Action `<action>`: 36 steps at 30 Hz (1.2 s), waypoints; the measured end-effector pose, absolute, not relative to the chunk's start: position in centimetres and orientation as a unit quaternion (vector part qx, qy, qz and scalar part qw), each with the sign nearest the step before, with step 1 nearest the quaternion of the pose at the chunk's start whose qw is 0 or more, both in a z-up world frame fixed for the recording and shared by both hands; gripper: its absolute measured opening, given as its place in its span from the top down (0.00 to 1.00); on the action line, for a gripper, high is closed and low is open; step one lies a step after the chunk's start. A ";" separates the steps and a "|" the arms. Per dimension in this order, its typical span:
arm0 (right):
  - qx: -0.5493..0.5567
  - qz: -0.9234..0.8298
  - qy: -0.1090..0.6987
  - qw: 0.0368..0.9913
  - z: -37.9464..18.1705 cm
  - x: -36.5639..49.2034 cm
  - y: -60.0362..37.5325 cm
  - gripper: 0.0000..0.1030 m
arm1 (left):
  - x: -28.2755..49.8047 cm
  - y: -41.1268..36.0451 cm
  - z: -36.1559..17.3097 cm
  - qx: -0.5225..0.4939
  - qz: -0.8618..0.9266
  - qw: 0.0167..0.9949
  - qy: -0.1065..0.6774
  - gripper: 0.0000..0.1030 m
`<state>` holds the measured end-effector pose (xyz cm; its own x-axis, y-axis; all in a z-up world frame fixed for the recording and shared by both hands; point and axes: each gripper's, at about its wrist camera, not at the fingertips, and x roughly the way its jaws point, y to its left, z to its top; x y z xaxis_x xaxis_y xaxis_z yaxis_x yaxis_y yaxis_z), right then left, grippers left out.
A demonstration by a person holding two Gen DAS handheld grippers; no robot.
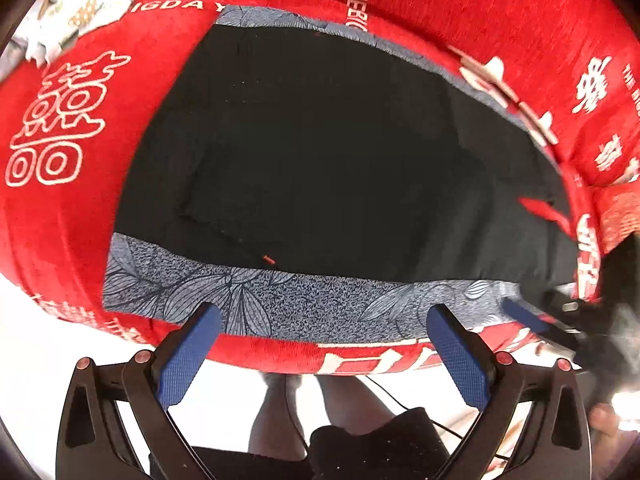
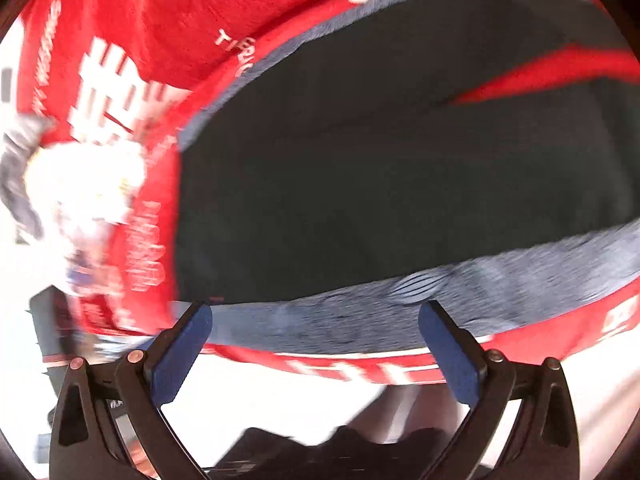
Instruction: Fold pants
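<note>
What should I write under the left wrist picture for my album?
Open left tool hovering over black pants spread on a grey flowery cloth.

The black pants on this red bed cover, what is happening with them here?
A person holds a gripper in each hand above black pants that lie flat on a grey leaf-print cloth over a red blanket. The left gripper and the right gripper are both open and hold nothing.
</note>
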<state>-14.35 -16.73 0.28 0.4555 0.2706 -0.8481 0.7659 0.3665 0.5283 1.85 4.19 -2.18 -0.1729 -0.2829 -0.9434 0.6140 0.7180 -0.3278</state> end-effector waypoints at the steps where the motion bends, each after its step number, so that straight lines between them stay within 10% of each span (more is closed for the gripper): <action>1: 0.561 -0.166 0.476 0.657 -0.9 -15.0 -16.6 0.26 | 2.2 4.6 -2.4 0.113 -0.363 0.626 0.681 0.00; 23: 0.679 -0.032 0.387 0.623 -10.0 -13.0 -11.6 0.35 | 3.7 10.8 -7.4 0.016 -0.343 0.590 0.731 0.00; 26: 0.695 -0.034 0.382 0.608 -10.1 -12.3 -11.5 0.94 | 4.1 12.2 -8.1 -0.013 -0.323 0.592 0.738 0.00; 36: 0.674 -0.004 0.394 0.625 -7.4 -11.4 -11.8 0.93 | 7.6 12.2 -9.0 -0.089 -0.291 0.624 0.720 0.04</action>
